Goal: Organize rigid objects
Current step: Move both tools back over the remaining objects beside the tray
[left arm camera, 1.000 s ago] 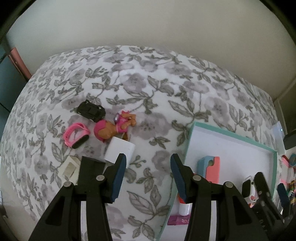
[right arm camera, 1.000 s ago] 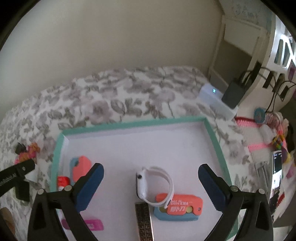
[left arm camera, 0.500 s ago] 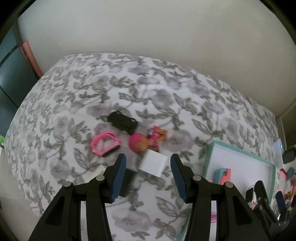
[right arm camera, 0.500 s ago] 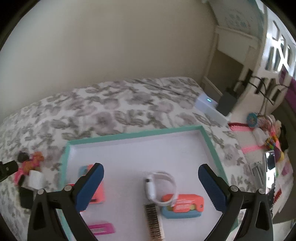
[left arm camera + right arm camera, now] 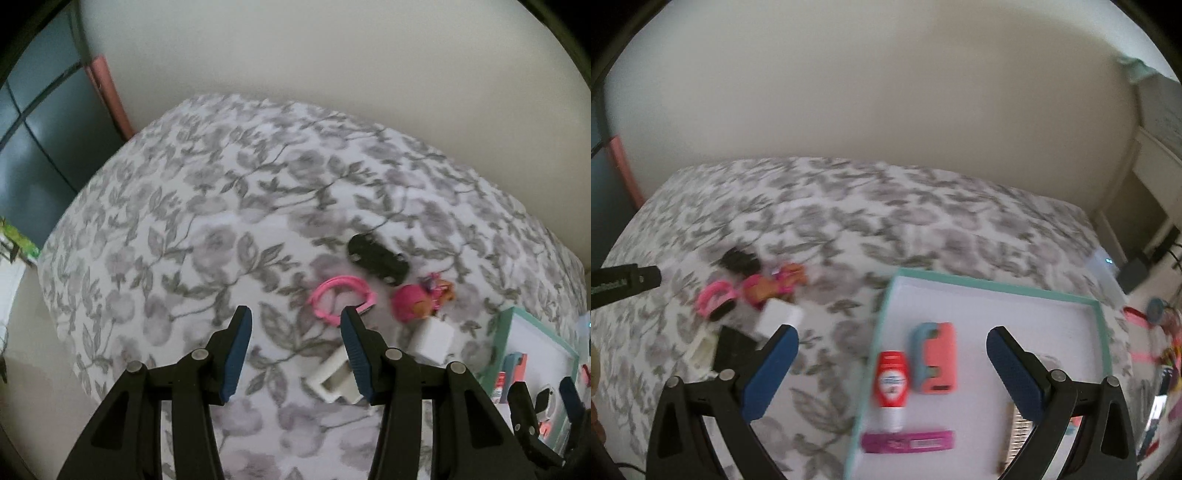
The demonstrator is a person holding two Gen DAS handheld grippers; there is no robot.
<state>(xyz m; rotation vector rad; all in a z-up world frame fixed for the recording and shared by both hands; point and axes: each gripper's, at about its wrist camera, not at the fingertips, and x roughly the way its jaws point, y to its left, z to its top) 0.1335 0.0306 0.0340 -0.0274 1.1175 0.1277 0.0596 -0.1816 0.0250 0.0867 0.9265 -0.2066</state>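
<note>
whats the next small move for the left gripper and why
Probably ease the left gripper right and down over the pink band to pick it up. Its jaws are open and empty, the band lies loose on the floral cloth just beyond the right fingertip, and the teal tray holding sorted items still has bare floor.

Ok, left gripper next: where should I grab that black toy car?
Grip the black toy car across its narrow body, mid-length, coming from above with the left gripper jaws open. It lies flat and long on the floral cloth, its flanks free.
</note>
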